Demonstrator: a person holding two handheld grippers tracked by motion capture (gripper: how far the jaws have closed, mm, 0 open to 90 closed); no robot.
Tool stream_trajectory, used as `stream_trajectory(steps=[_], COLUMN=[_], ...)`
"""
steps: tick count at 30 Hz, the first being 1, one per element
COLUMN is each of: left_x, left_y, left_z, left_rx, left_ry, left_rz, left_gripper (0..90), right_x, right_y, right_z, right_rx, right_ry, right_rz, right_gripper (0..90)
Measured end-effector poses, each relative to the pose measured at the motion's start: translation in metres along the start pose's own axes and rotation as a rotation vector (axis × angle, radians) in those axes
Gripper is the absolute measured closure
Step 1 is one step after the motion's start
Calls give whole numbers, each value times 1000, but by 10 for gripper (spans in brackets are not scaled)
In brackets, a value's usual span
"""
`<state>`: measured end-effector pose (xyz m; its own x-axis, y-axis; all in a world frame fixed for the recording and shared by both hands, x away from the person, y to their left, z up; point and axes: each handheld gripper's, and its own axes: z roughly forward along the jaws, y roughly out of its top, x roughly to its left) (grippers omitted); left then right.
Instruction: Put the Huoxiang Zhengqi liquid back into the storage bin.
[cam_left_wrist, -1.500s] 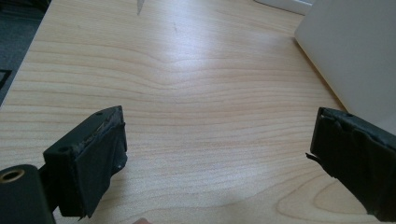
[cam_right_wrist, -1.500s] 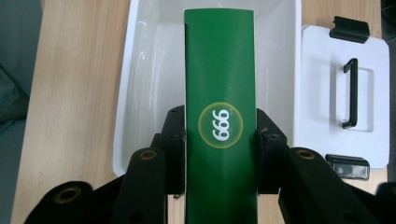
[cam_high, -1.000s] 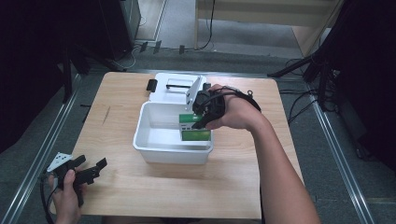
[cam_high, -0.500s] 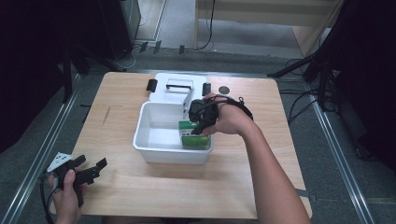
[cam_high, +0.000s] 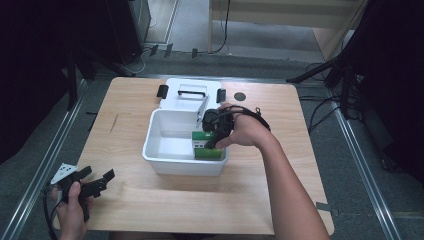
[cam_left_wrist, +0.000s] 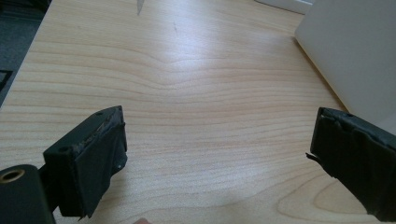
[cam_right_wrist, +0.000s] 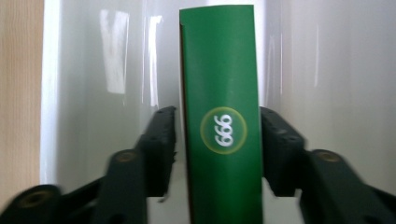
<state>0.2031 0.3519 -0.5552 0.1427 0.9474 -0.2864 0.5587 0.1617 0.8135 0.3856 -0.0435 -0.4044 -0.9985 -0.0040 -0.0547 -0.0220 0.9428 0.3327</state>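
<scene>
A green carton (cam_right_wrist: 219, 93) with a round "999" mark lies in the white bin (cam_high: 165, 150), against its right wall. My right gripper (cam_high: 212, 136) reaches down into the bin over the green carton (cam_high: 207, 147). Its jaws have just been opening. In the right gripper view they stand on either side of the carton with a thin gap at each pad, so they no longer press on it. My left gripper (cam_high: 97, 181) rests open above the bare wood at the table's front left corner, nothing between its fingers (cam_left_wrist: 93, 158).
The bin's white lid (cam_high: 190, 95), with a handle and black clasps, lies flat behind the bin. A small dark round spot (cam_high: 240, 96) sits to the lid's right. In the left gripper view the bin's outer wall (cam_left_wrist: 355, 51) stands at the right.
The right hand has sunk with the green carton down into the bin, and the carton now lies on the bin's floor. The left hand has kept still.
</scene>
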Motion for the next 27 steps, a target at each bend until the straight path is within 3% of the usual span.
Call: stream_trajectory(steps=[8,15,18,19,22,27], left_x=[0,0,0,0,0,-1], left_y=[0,0,0,0,0,0], left_z=[0,0,0,0,0,0], left_rx=[1,0,1,1,1,0], left_ry=[0,1,2,2,4,5], left_rz=[-1,0,1,2,3,5], left_gripper=[45,45,45,45,45,45], right_x=[1,3,3,3,3,4], right_y=[-2,-8,-14,-17,-26,-43], right_z=[-11,-35,-45,-49,-59,-68], right_rx=[-57,-151,-221,-249,-309,-410], right_ry=[-14,-82,-109,-147,-189,-211], right_rz=[92,138,195,216,280,373], right_gripper=[329,247,225,220,225,196])
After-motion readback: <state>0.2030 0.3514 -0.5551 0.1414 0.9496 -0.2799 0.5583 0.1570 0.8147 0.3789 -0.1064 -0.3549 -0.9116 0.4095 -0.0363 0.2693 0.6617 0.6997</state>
